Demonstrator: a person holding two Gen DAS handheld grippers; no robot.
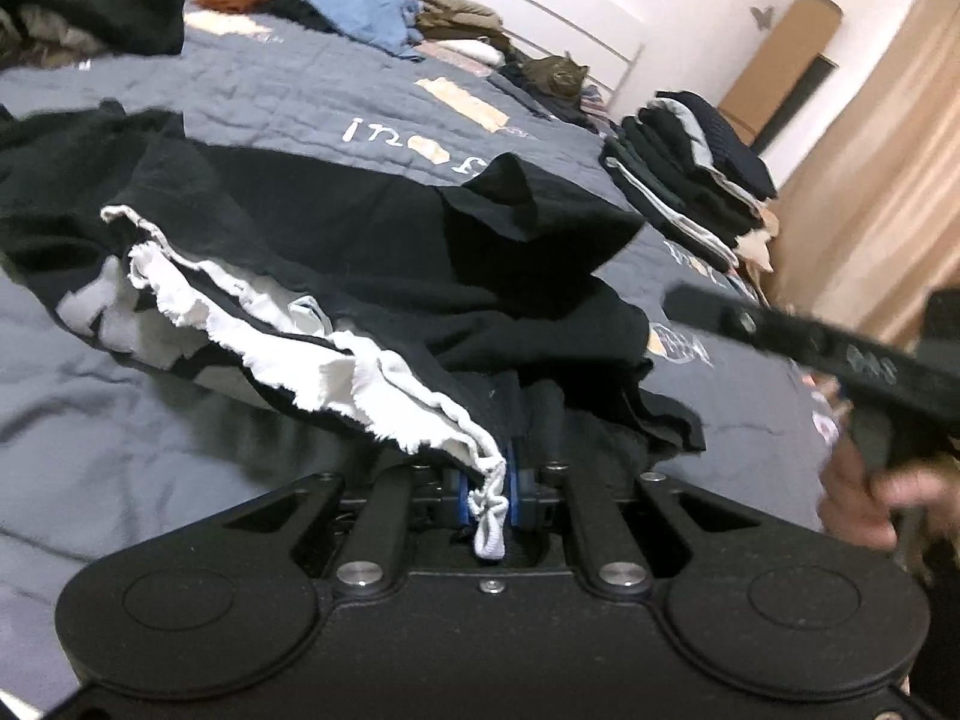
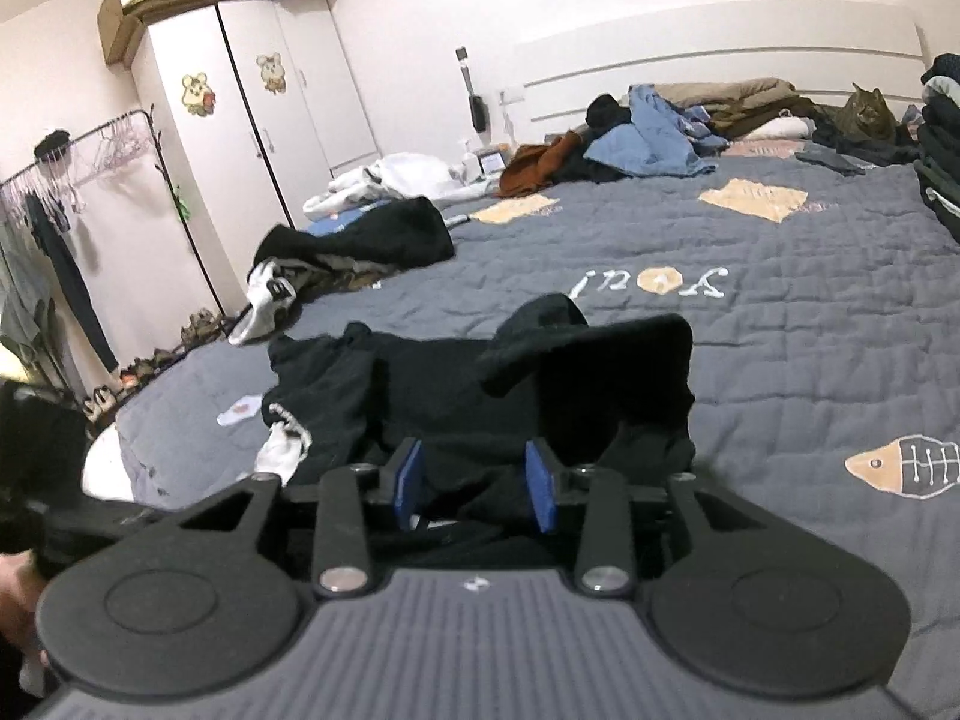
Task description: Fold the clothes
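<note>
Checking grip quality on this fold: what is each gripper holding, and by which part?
The left gripper pinches the black garment at its white frayed hem. The right gripper has open jaws around black fabric and grips nothing.

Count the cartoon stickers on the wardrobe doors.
2: one sticker on the left door, another on the next door of the wardrobe. The left wrist view doesn't show the wardrobe.

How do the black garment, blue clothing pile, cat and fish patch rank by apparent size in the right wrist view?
1. black garment, nearest the camera
2. blue clothing pile
3. fish patch
4. cat, far away
</note>
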